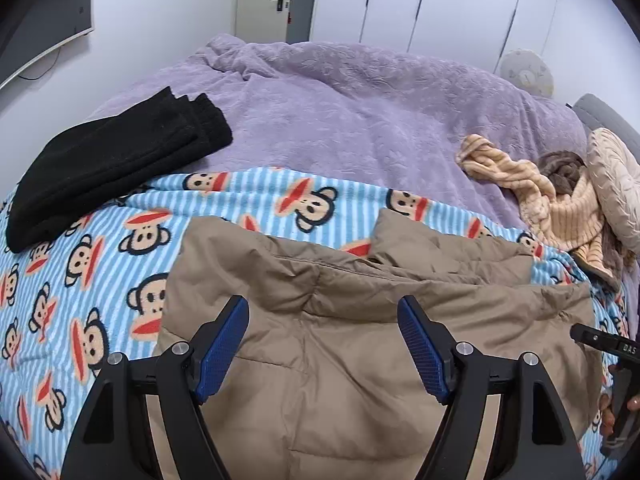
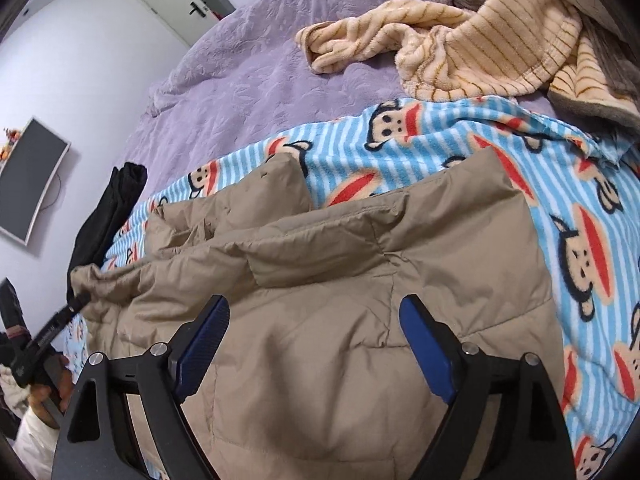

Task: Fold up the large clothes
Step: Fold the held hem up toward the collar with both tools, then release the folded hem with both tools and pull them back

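Note:
A tan puffer jacket lies folded on a blue striped monkey-print blanket; its collar end points away from me. My left gripper hovers over the jacket's near part, open, with nothing between its blue pads. My right gripper is also open just above the jacket, empty. Each wrist view catches the other tool at its edge, held in a hand: the right gripper by the jacket's right side, the left gripper close to the jacket's left corner.
A folded black garment rests at the blanket's far left. A crumpled beige striped fleece and a cushion lie at the right. A purple bedspread covers the bed beyond. A screen hangs on the wall.

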The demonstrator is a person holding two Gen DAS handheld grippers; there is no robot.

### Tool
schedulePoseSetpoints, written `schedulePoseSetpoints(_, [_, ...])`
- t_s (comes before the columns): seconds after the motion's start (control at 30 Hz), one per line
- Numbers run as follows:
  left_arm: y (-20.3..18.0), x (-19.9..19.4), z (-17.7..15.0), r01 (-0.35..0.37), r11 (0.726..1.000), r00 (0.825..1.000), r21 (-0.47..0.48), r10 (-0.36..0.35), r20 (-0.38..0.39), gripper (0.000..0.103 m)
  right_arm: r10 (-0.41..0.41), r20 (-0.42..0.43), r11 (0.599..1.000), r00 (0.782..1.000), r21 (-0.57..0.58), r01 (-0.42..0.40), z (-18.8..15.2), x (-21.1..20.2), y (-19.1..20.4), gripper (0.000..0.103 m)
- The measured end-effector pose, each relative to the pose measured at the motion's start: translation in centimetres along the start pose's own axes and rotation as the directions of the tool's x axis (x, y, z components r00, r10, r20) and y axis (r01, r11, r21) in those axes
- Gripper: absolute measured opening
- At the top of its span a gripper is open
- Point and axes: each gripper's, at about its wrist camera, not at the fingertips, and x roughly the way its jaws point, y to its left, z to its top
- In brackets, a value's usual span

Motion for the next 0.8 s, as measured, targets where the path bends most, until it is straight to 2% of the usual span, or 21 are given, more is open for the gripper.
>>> schedulePoseSetpoints(0.17, [-3.1, 2.3, -1.0, 0.014, 0.991, 0.999, 0.133, -0.008, -0.049, 0.078, 0.000, -0.023, 0.999, 1.000, -0.046, -0.001, -0.7, 0.4, 0.9, 0.089])
schedulePoseSetpoints(0.23, [-3.7, 4.0, -1.4, 0.011, 0.991, 0.998, 0.131, -0.002, -0.068, 0.078, -0.011, -0.044, 0.998, 0.999, -0.063, 0.008, -0.5, 0.8, 1.3, 0.089])
schedulePoseSetpoints(0.33, [-3.3, 7.0, -1.6, -0.051, 0.994, 0.994, 0.097, 0.060, -0.093, 0.078, -0.007, -0.060, 0.998, 0.998, -0.055, 0.004, -0.1, 1.4, 1.5, 0.088])
schedulePoseSetpoints(0.37, [-2.8, 8.1, -1.6, -0.063, 0.996, 0.992, 0.070, 0.070, -0.106, 0.078, -0.017, -0.065, 0.998, 0.998, -0.055, 0.013, 0.1, 1.8, 1.5, 0.084])
schedulePoseSetpoints(0.43, [-1.7, 9.7, -1.6, -0.049, 0.999, 0.991, 0.016, 0.050, -0.127, 0.078, -0.073, -0.087, 0.996, 0.994, -0.063, 0.068, 0.2, 3.0, 1.2, 0.048])
schedulePoseSetpoints(0.5, [-1.6, 10.7, -1.4, -0.054, 0.998, 0.990, 0.010, 0.055, -0.128, 0.078, -0.109, -0.101, 0.993, 0.989, -0.058, 0.104, 0.4, 4.4, 0.4, 0.036])
schedulePoseSetpoints(0.53, [-1.7, 11.2, -1.4, -0.055, 0.998, 0.990, 0.020, 0.057, -0.127, 0.078, -0.115, -0.098, 0.993, 0.988, -0.049, 0.111, 0.6, 4.9, -0.1, 0.023])
schedulePoseSetpoints(0.6, [-1.9, 12.0, -1.2, -0.058, 0.998, 0.990, 0.038, 0.062, -0.123, 0.079, -0.122, -0.089, 0.992, 0.989, -0.022, 0.120, 1.0, 6.0, -1.3, 0.015])
schedulePoseSetpoints(0.7, [-2.0, 13.1, -1.0, -0.059, 0.998, 0.990, 0.028, 0.062, -0.128, 0.080, -0.101, -0.082, 0.994, 0.992, 0.039, 0.105, 1.8, 7.4, -2.7, 0.009])
schedulePoseSetpoints(0.8, [-2.1, 13.7, -0.8, -0.064, 0.997, 0.989, 0.033, 0.068, -0.132, 0.081, -0.100, -0.069, 0.993, 0.993, 0.049, 0.103, 2.3, 8.6, -3.3, 0.008])
